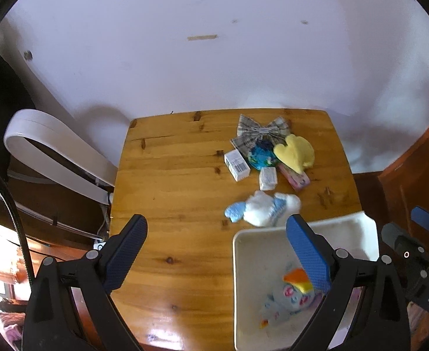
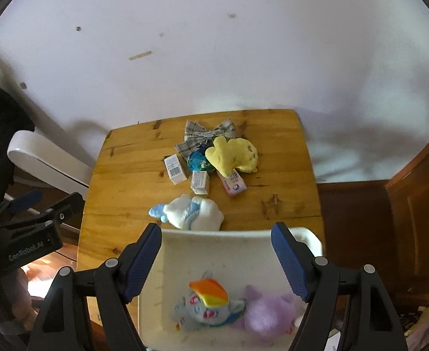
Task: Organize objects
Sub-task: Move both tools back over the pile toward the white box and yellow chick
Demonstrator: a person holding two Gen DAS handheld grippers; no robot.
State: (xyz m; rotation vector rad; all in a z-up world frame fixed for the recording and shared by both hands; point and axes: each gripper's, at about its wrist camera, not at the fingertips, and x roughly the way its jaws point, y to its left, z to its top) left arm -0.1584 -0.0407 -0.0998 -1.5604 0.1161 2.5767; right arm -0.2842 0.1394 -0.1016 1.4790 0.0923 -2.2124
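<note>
Both the left gripper (image 1: pixel 216 244) and right gripper (image 2: pixel 216 251) gape wide, empty; the fluffy white-and-blue plush toy (image 2: pixel 191 212) probably squashes lightly, best pinched mid-body.

Legible markings are few. The black body of the left tongs (image 2: pixel 24 207), seen at the left edge of the right wrist view, bears white lettering reading "GenRobot.AI". In the left wrist view, the black body of the right tongs (image 1: pixel 428 223) shows the white letters "DAS", cut off at the frame edge. The white box (image 1: pixel 237 165) carries a barcode; its digits cannot be read.
</note>
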